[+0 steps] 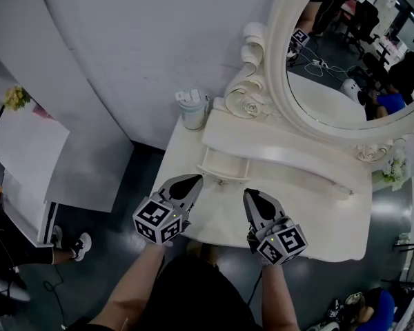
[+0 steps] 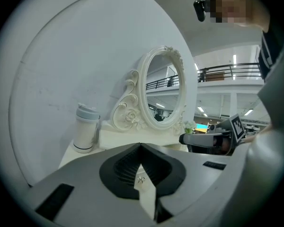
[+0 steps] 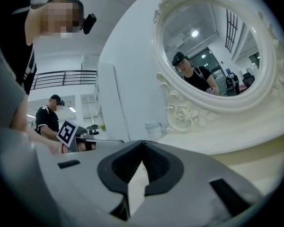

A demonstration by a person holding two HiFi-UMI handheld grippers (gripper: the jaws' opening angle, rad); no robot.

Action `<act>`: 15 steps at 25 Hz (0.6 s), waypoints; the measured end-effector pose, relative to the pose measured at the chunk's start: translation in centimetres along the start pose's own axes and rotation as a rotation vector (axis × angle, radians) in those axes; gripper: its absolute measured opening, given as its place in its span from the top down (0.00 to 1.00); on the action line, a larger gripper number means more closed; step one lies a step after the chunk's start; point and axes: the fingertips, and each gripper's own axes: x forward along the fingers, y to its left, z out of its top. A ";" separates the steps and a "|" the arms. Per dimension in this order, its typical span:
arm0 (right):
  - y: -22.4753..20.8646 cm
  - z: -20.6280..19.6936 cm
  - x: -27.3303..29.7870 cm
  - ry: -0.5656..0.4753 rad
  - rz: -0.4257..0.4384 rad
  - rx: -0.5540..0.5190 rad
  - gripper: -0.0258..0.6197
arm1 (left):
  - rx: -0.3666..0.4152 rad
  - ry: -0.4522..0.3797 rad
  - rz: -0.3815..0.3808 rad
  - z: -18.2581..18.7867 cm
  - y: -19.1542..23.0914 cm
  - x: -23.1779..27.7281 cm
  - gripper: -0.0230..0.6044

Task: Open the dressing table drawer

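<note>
Dressing table: white, with an oval mirror in a carved frame standing at its back.

Shelf: long and white, directly below the mirror.

Drawer: small and white, below the mirror's left end under the shelf. Its front faces the person and it appears to be pulled partly out, though how far cannot be told.

Cup: white with a lid, upright, left of the mirror's scrolled foot at the table's back corner.

Left gripper: jaws closed tip to tip with nothing gripped. It is held above the table below the mirror, with its tips just in front of the drawer.

Right gripper: jaws likewise closed and empty. It is below the mirror, just right of the drawer front and beside the left gripper, not touching it.

Person: both forearms and a dark garment are seen at the table's near edge, opposite the mirror.
</note>
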 end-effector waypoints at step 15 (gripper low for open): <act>1.7 4.8 -1.1 -0.069 -0.044 -0.076 0.96 | 0.037 -0.150 0.018 7.0 -0.2 -3.1 0.96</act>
